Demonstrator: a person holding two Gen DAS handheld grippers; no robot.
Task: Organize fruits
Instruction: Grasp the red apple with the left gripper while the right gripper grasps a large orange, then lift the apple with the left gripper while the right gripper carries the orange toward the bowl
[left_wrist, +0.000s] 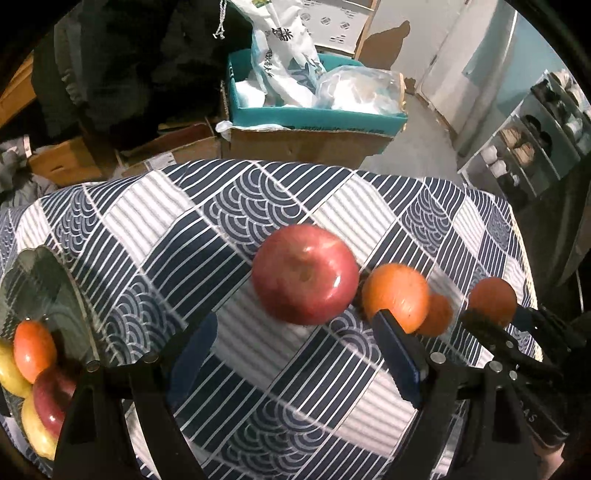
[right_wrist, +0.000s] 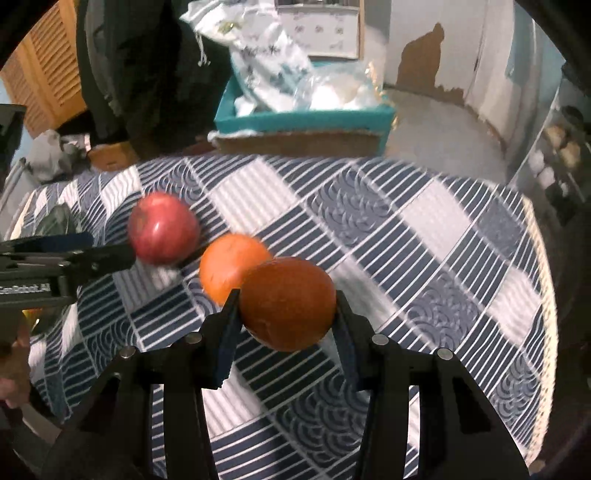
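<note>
A red apple (left_wrist: 306, 274) (right_wrist: 164, 227) lies on the blue-and-white patterned tablecloth (left_wrist: 207, 236), just ahead of my open, empty left gripper (left_wrist: 295, 325). An orange (left_wrist: 396, 295) (right_wrist: 231, 266) lies right of the apple, with a smaller orange (left_wrist: 439, 314) behind it. My right gripper (right_wrist: 287, 306) is shut on a darker orange (right_wrist: 288, 302) (left_wrist: 493, 301) and holds it just above the cloth. A glass bowl (left_wrist: 48, 269) at the left edge holds several apples (left_wrist: 35, 350). The left gripper also shows at the left of the right wrist view (right_wrist: 74, 254).
Beyond the table's far edge stand a teal box (left_wrist: 314, 122) full of plastic bags on a cardboard box, more cardboard boxes at left, and a shoe rack (left_wrist: 535, 140) at right. The table's right edge (right_wrist: 546, 295) is close.
</note>
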